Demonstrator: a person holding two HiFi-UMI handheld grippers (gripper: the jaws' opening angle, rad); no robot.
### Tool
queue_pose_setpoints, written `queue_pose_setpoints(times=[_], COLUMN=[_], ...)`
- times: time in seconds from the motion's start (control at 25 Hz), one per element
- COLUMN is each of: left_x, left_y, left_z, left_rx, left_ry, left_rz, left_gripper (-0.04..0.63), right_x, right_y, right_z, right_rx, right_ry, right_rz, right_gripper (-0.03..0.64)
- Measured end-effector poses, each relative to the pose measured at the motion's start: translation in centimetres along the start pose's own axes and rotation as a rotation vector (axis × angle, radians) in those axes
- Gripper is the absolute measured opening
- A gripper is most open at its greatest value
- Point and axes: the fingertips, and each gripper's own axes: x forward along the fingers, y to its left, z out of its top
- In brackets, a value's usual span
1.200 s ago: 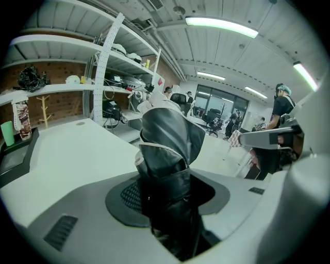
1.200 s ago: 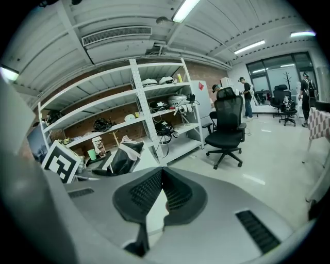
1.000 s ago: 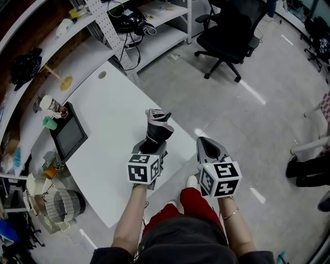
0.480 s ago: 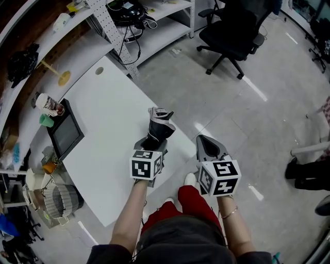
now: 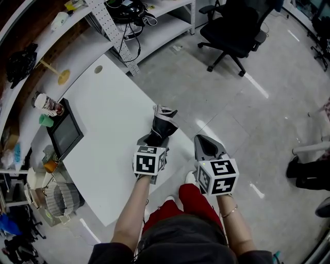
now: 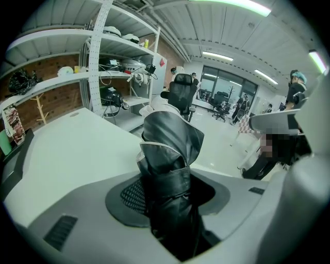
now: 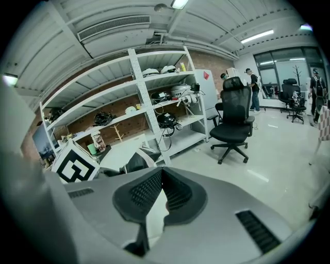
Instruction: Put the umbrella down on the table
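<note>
A folded black umbrella [image 5: 163,122] with a pale trim stands up out of my left gripper [image 5: 154,140], which is shut on its lower part. They hang over the near right edge of the white table [image 5: 103,113]. In the left gripper view the umbrella [image 6: 167,149] fills the space between the pads of the left gripper [image 6: 170,192], with the tabletop [image 6: 72,149] behind it. My right gripper [image 5: 201,140] is beside the table over the floor. Its jaws meet at the tips with nothing in them, as the right gripper view shows of the right gripper [image 7: 161,172].
A dark tablet [image 5: 66,135] and a patterned cup [image 5: 46,104] sit at the table's left side. White shelves with cables [image 5: 134,15] run behind. An office chair [image 5: 234,26] stands on the glossy floor. A wire basket [image 5: 59,203] is on the floor, lower left.
My left gripper has sunk a little with the umbrella, closer to the tabletop. The right gripper has shifted slightly and stays shut.
</note>
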Motion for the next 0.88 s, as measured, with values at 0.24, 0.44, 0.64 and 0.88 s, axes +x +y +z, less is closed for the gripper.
queue_pose_setpoints(times=[0.24,0.44,0.64,0.88], left_x=[0.9,1.7,2.3,3.0], left_y=[-0.2,-0.1,-0.2,-0.1], left_z=[-0.2,-0.3,0.0,0.1], left_rx=[0.008,0.013,0.021,0.013], left_ry=[0.023,0.033,0.039,0.043], left_rz=[0.010,0.013,0.014,0.016], left_gripper=[0.210,0.210,0.212,0.213], right_x=[0.1,0.2,0.5,0.8], right_y=[-0.6,-0.9,-1.2,-1.5], right_z=[0.0,-0.1,-0.1,-0.4], right_rx=[0.003,-0.002,-0.005,-0.004], right_ry=[0.004,0.007,0.013,0.026], right_rz=[-0.001,0.000,0.002,0.005], right_gripper=[0.018,0.018,0.018,0.018])
